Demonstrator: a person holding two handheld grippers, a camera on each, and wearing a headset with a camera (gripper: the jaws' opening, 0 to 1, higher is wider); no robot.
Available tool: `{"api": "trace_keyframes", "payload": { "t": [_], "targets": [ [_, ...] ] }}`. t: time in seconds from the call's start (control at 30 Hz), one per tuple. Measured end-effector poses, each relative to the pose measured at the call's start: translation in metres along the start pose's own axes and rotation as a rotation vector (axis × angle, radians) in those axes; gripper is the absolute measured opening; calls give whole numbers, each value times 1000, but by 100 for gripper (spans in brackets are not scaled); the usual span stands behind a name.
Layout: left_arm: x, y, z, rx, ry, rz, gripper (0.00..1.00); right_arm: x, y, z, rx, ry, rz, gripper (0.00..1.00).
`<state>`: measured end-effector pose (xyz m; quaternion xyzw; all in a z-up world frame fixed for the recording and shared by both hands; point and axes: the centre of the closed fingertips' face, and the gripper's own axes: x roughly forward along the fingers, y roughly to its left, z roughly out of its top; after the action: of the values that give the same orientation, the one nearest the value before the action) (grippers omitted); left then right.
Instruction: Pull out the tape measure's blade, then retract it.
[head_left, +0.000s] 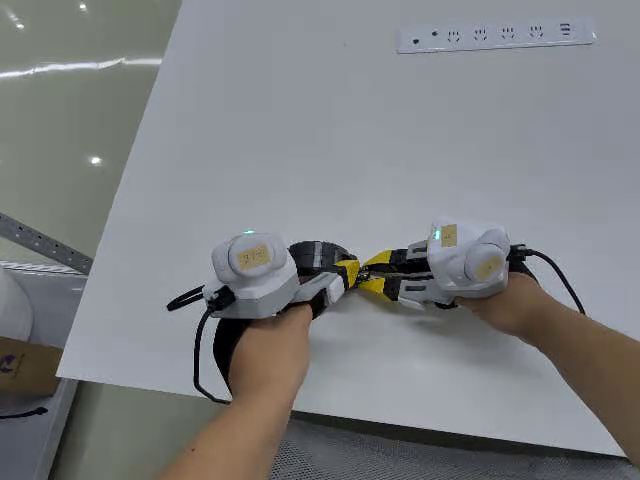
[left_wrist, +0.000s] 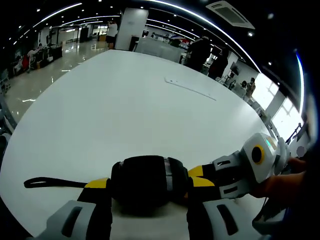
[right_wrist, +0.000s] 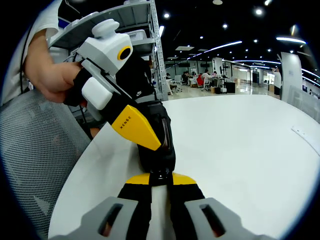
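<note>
Clamping tape measure (left_wrist: 142, 175) in left gripper (left_wrist: 149, 186) fingers, pinching blade tip (right_wrist: 160, 174) with right gripper (right_wrist: 160, 181) fingers; no pull-out yet, retract pending

The tape measure (left_wrist: 145, 182) is showing a black body and a black strap (left_wrist: 50, 183). The left tool (head_left: 335, 280) and right tool (head_left: 375, 272) are wearing white housings, black jaws and yellow tips, each glowing with a small green light. The table (head_left: 350, 130) is gleaming plain white, as is the power strip (head_left: 495, 35); the floor (head_left: 70, 100) is shining pale green.
</note>
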<state>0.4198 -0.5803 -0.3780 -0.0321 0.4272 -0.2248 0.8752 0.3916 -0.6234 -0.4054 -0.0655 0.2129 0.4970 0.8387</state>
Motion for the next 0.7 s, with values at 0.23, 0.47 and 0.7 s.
{"api": "trace_keyframes", "payload": {
  "t": [0.23, 0.47, 0.7],
  "targets": [
    [0, -1, 0, 9, -5, 1, 58, -1, 0, -1, -3, -2, -15, 12],
    [0, -1, 1, 11, -11, -6, 59, -2, -1, 0, -4, 9, -15, 13],
    [-1, 0, 1, 12, -23, -19, 59, -2, 0, 1, -19, 17, -13, 13]
  ]
}}
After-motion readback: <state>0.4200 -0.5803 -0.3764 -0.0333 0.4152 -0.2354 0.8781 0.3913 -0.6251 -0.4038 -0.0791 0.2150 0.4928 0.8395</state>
